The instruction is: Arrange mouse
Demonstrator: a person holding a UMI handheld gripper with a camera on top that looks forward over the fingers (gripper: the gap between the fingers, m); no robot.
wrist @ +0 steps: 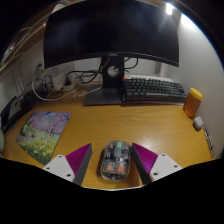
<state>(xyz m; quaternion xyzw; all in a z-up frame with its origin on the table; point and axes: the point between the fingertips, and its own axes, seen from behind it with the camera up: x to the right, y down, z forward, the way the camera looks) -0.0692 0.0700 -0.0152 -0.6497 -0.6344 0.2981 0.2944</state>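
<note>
A clear-shelled mouse (114, 161) with a green wheel lies on the wooden desk (120, 122). It stands between my gripper's (113, 149) two fingers, with a narrow gap at each side. The magenta pads (78, 158) flank it left and right. The gripper is open and touches nothing that I can see. A colourful mouse mat (42, 134) lies on the desk to the left, just beyond the left finger.
A dark monitor (110, 30) on a stand is at the back, with a black keyboard (153, 90) to its right. An orange container (192, 102) and a small white object (198, 122) sit at the right. Cables (50, 85) trail at the back left.
</note>
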